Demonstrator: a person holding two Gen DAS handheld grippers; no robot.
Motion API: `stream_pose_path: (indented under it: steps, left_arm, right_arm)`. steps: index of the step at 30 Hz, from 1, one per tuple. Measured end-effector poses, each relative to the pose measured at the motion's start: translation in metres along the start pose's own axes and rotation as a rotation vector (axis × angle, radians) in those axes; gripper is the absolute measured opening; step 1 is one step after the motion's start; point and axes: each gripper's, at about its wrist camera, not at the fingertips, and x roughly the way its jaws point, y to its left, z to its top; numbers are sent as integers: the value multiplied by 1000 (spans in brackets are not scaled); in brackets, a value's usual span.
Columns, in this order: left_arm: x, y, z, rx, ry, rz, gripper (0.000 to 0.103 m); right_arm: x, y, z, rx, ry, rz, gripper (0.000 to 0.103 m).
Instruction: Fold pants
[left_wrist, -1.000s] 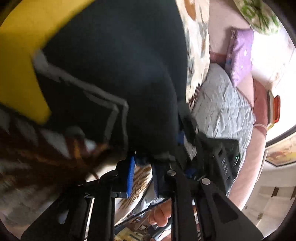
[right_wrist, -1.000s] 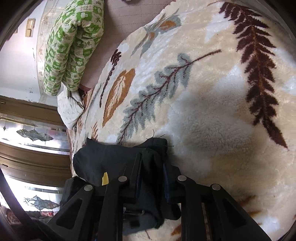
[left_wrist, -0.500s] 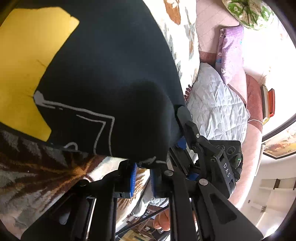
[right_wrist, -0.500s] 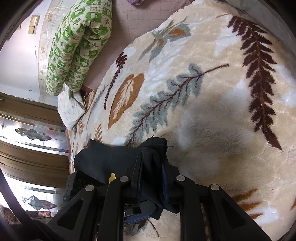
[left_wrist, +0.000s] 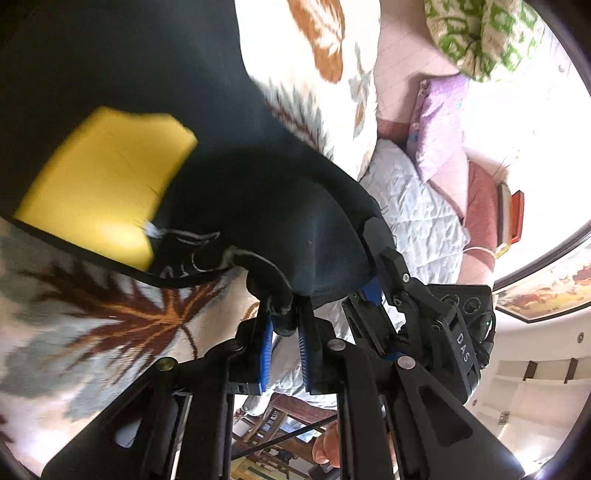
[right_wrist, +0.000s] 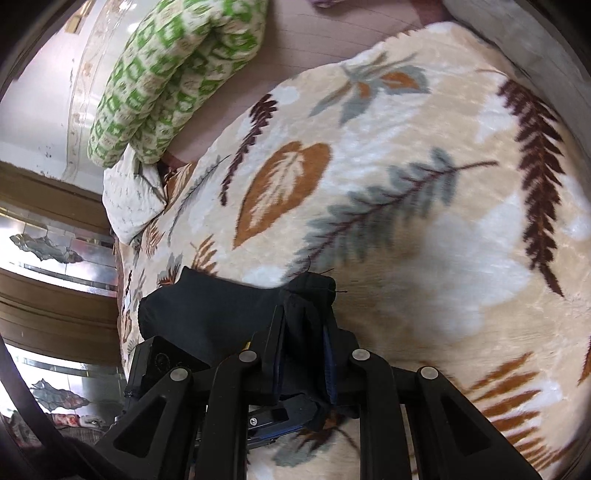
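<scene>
Left gripper (left_wrist: 283, 334): clenched on a bunched edge of the black pants (left_wrist: 229, 177), yellow patch (left_wrist: 107, 184) showing, cloth lifted off the leaf-print blanket (left_wrist: 96, 332).
Right gripper (right_wrist: 303, 354): clamped on another bunched edge of the same garment, just above the blanket.
Green patterned pillow (right_wrist: 177, 74): well apart, at the far side.
Progress, as judged: fold under way; edge raised, not yet laid over; smoothing left.

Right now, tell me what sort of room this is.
Most likely a bedroom. The black pants are lifted over a bed spread with a plush leaf-print blanket, beside a rolled green-and-white quilt and a purple pillow.
</scene>
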Motion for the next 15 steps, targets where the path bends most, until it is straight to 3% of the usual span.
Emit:
stream_pose_path:
  steps: [8, 15]
  left_arm:
    - [-52, 18, 18, -43, -50, -30, 10]
    - [-105, 46, 36, -95, -96, -50, 10]
  right_arm:
    - [36, 64, -2, -58, 49, -4, 17]
    - [92, 115, -9, -106, 123, 16, 17]
